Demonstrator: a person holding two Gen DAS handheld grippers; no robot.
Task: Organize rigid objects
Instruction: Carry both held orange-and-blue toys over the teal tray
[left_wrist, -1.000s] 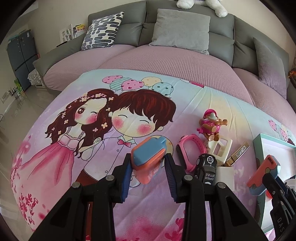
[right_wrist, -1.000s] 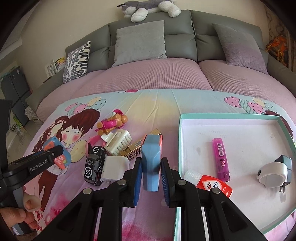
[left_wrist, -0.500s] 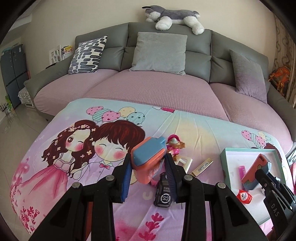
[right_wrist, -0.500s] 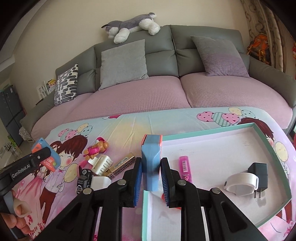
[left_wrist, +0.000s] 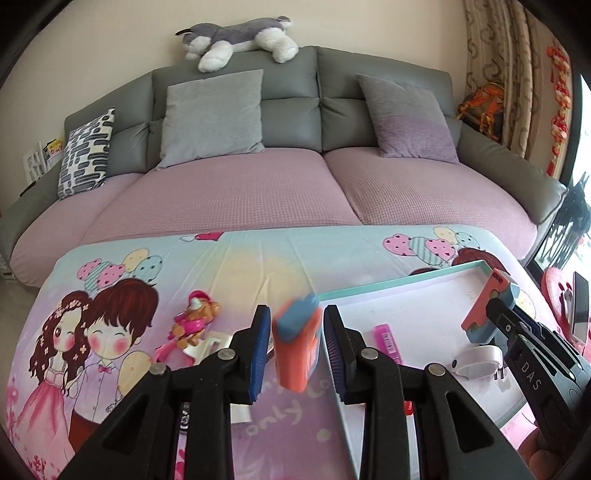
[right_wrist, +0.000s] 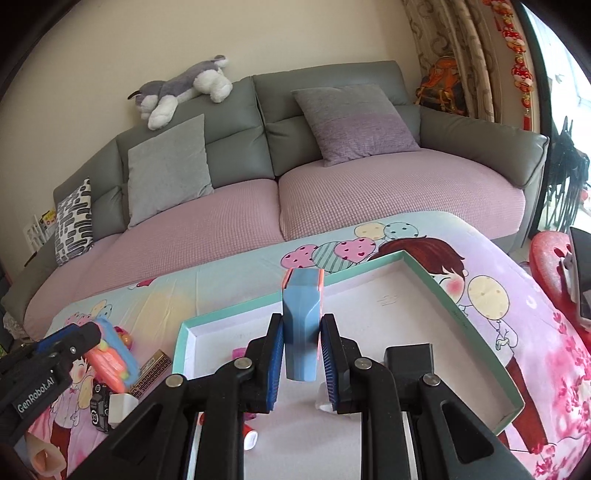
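My left gripper (left_wrist: 295, 354) has its jaws parted. An orange and blue block (left_wrist: 295, 350) sits blurred between them with gaps on both sides, just left of the teal-rimmed tray (left_wrist: 406, 282). My right gripper (right_wrist: 302, 363) is shut on a second blue and orange block (right_wrist: 302, 325) and holds it over the tray (right_wrist: 476, 328). The tray holds a pink tube (left_wrist: 388, 341) and a white plug adapter (left_wrist: 478, 360). In the right wrist view the left gripper (right_wrist: 79, 338) shows at the left with its block (right_wrist: 110, 354).
On the cartoon bedsheet (left_wrist: 240, 266) left of the tray lie a pink toy figure (left_wrist: 194, 323), a white piece (right_wrist: 120, 404), a black cylinder (right_wrist: 98, 406) and a brown patterned bar (right_wrist: 151, 369). A grey sofa (left_wrist: 295, 110) with pillows stands behind. A red stool (right_wrist: 550, 266) is at the right.
Both grippers moved right toward the tray. The right gripper now holds its block over the tray. The left gripper's jaws have opened wider and its block is blurred between them.
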